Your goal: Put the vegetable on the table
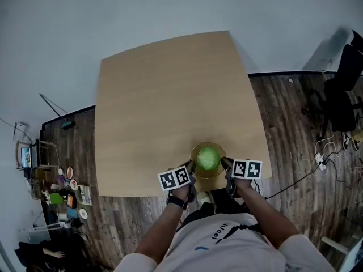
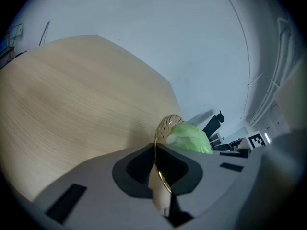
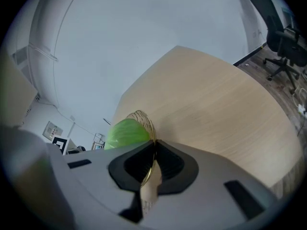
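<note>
— At the table's (image 1: 170,95) near edge, what step is this?

— Carrying, I'd say. A round green vegetable (image 1: 208,158) sits in a gold wire basket (image 1: 210,181), and the basket is held from both sides. The left gripper (image 2: 160,174) has its jaws clenched on the rim of one side, and the right gripper (image 3: 149,169) is clamped on the rim opposite.

— Is the basket down yet?

— I can't tell. From the head view it overlaps the front edge of the table, close to the person's body, but whether its base touches the wood isn't clear.

— So what does the next move call for?

— Probably bringing it further onto the table and lowering it level, both grippers together so the vegetable doesn't roll out. After that the vegetable itself still has to come out onto the wood.

— And the surface?

— Pale wood, smooth and flat. It should carry the load well.

— The room?

— Dark plank floor and a light wall. Office chairs (image 1: 340,95) and cables (image 1: 323,157) are at the right, with assorted clutter (image 1: 68,191) on the floor at the left.
</note>
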`<action>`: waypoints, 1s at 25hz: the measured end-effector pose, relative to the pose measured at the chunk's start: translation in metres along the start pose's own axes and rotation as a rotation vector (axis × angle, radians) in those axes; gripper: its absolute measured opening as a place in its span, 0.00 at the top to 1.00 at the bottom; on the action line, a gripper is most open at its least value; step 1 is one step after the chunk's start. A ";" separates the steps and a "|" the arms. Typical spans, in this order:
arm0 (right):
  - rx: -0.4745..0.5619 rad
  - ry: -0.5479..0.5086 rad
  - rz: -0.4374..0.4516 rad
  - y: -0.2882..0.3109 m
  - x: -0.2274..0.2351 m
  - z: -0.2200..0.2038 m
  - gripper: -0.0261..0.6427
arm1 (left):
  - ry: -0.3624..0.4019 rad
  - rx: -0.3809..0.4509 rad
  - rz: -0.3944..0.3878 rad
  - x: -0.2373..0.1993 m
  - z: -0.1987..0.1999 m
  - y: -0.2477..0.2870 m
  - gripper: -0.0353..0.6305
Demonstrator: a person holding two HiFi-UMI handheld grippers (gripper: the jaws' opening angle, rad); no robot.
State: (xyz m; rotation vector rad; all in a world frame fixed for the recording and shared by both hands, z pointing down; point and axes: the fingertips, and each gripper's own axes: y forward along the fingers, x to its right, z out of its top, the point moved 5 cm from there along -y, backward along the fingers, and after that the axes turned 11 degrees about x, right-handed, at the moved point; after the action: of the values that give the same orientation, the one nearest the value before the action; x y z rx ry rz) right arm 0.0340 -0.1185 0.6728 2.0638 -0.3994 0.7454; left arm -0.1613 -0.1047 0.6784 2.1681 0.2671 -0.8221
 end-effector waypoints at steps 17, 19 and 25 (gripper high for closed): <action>-0.102 0.029 -0.008 0.108 0.044 0.050 0.93 | -0.018 -0.034 0.096 -0.039 0.038 0.101 0.91; -0.106 0.031 -0.003 0.118 0.045 0.055 0.93 | -0.016 -0.033 0.106 -0.042 0.045 0.108 0.91; -0.102 0.021 0.005 0.135 0.047 0.066 0.93 | 0.004 -0.037 0.126 -0.047 0.056 0.123 0.91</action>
State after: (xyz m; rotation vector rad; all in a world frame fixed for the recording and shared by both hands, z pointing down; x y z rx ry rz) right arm 0.0223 -0.2494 0.7602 1.9591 -0.4222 0.7336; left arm -0.1700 -0.2245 0.7553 2.1290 0.1445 -0.7358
